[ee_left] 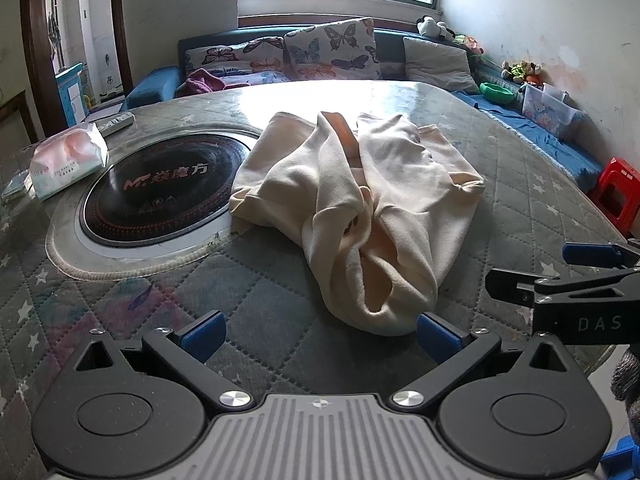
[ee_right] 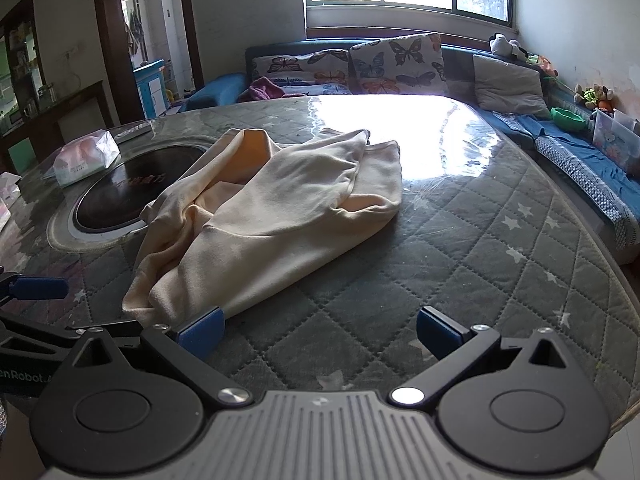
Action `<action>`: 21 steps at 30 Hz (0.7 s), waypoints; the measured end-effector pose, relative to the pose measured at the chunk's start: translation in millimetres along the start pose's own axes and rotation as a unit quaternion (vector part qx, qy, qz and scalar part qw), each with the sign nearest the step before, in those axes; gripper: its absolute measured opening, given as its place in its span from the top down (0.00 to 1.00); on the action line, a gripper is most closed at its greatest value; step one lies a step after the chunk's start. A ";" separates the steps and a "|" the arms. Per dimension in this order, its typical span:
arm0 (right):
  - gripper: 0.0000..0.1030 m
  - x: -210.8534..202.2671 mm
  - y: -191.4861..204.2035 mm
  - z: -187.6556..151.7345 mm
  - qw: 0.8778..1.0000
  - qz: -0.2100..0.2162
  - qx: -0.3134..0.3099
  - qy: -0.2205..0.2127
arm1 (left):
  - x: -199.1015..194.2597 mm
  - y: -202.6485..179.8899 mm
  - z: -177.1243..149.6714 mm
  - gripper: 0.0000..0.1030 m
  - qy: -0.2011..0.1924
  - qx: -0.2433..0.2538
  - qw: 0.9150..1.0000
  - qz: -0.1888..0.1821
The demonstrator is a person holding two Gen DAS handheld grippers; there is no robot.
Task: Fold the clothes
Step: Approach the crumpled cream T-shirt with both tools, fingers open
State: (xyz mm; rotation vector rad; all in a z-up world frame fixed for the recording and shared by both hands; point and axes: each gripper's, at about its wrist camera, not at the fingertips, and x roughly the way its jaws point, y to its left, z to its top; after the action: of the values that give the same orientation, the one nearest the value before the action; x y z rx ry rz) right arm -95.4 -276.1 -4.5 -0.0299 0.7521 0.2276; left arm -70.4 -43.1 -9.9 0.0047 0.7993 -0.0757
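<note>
1 cream garment (ee_left: 360, 216) – crumpled; 2 grippers – left gripper (ee_left: 320, 334), right gripper (ee_right: 320, 332) – agape

Garment (ee_left: 360, 208) on table (ee_left: 540, 208), beside cooktop (ee_left: 160, 188)

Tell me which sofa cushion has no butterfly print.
The plain grey cushion, leaning at the right end of the sofa under the window. The other cushions to its left are white with coloured butterflies.
</note>
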 end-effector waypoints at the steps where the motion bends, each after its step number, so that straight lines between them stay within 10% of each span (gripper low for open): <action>1: 0.00 -0.2 0.4 -0.2 1.000 0.000 0.000 0.000 | -0.6 -0.5 0.0 0.00 -0.001 0.001 1.000 0.000; 21: 0.00 3.1 -0.1 0.8 1.000 -0.006 -0.002 0.004 | 1.7 -0.7 -0.4 0.00 0.003 0.004 1.000 -0.002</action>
State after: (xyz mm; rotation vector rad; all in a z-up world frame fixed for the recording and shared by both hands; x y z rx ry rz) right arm -92.7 -275.5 -6.0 -0.0382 0.7585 0.2176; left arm -69.6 -43.9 -11.4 0.0107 0.8049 -0.0816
